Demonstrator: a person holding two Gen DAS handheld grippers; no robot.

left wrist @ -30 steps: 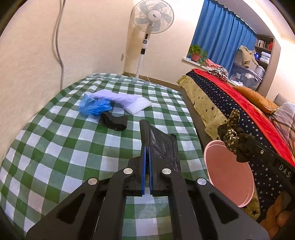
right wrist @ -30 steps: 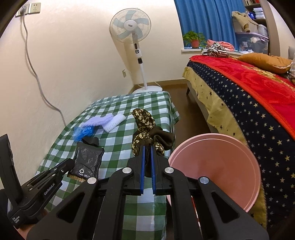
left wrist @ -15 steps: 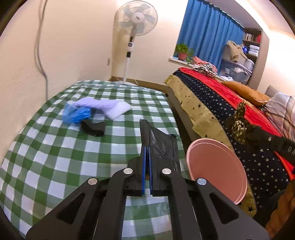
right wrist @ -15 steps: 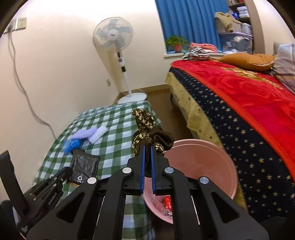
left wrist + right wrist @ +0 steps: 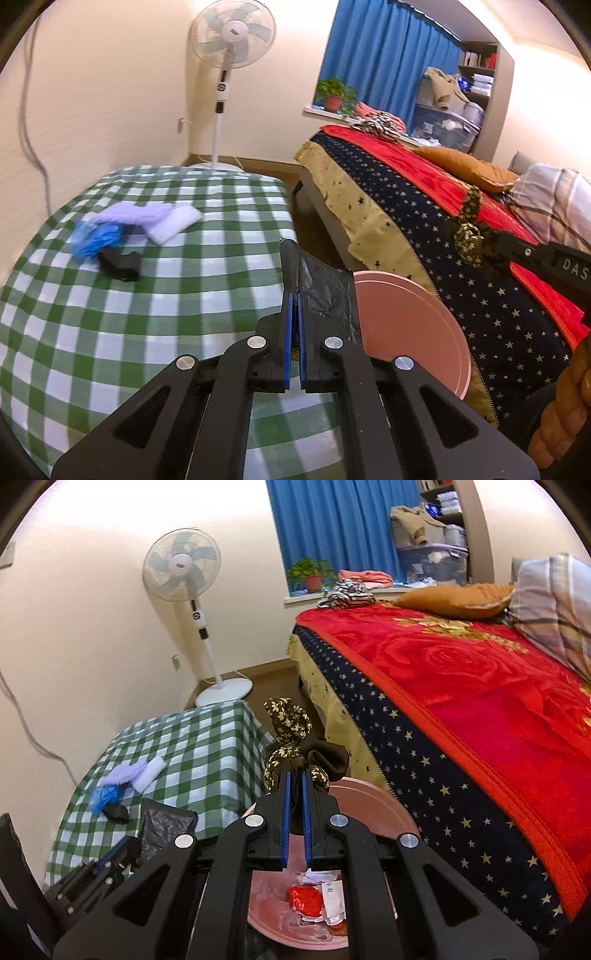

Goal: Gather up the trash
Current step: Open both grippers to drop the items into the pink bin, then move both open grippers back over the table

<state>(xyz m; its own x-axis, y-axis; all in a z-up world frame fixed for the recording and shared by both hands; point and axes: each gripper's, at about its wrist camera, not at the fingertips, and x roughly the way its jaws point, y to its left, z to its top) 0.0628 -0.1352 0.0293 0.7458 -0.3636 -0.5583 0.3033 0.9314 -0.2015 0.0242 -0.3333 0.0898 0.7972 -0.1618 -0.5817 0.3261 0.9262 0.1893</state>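
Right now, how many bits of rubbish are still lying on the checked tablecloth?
3 that I can tell: a blue crumpled piece, a black piece beside it, and white-lilac foam wrap just behind. More may hide underneath.

Cream walls fill the left and top of both views, with a grey cable hanging down at far left. A white pedestal fan stands on the brown wooden floor near the upper centre. Blue curtains cover the window at top, a potted plant on its sill. A bed with a red rose blanket occupies the right side; shelves sit at upper right. A green checked cloth covers the low table at lower left.
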